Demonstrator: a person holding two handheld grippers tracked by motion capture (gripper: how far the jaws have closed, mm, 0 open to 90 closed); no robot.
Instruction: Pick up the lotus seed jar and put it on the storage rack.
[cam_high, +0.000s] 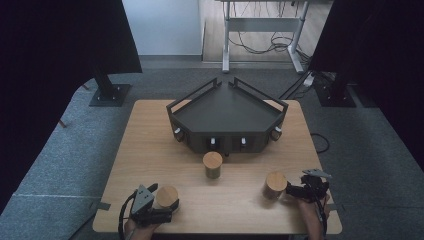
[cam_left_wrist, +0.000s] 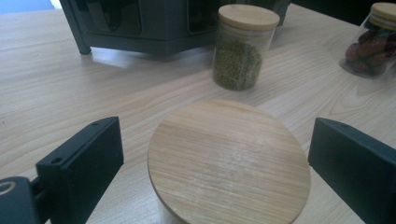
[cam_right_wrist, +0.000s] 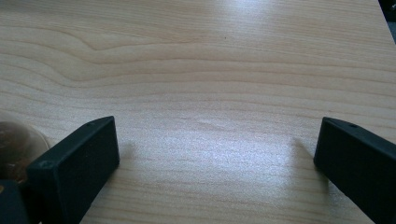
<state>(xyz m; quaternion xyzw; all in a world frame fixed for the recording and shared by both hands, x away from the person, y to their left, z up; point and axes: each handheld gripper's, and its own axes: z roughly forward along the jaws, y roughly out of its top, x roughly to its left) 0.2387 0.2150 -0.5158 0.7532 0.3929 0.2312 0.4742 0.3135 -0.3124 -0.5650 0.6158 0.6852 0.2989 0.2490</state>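
Three glass jars with round wooden lids stand on the wooden table (cam_high: 150, 145). My left gripper (cam_high: 162, 206) is open at the front left, its jaws on either side of the near-left jar (cam_high: 166, 196) without touching it. In the left gripper view the left gripper (cam_left_wrist: 212, 140) straddles that jar's lid (cam_left_wrist: 229, 161). Farther off stand the green-bean jar (cam_left_wrist: 242, 46) and a jar of red-brown pieces (cam_left_wrist: 373, 42). My right gripper (cam_high: 294, 192) is open at the front right, just right of the right jar (cam_high: 275, 184). In the right gripper view the right gripper (cam_right_wrist: 217, 137) spans bare wood, with that jar (cam_right_wrist: 14, 149) outside its left jaw.
A dark angular rack (cam_high: 227, 112) with a railed top and small knobs on its front stands at the back middle of the table; the green-bean jar (cam_high: 212, 164) is just in front of it. Bare tabletop lies between the jars. Black stands and cables sit on the floor beyond.
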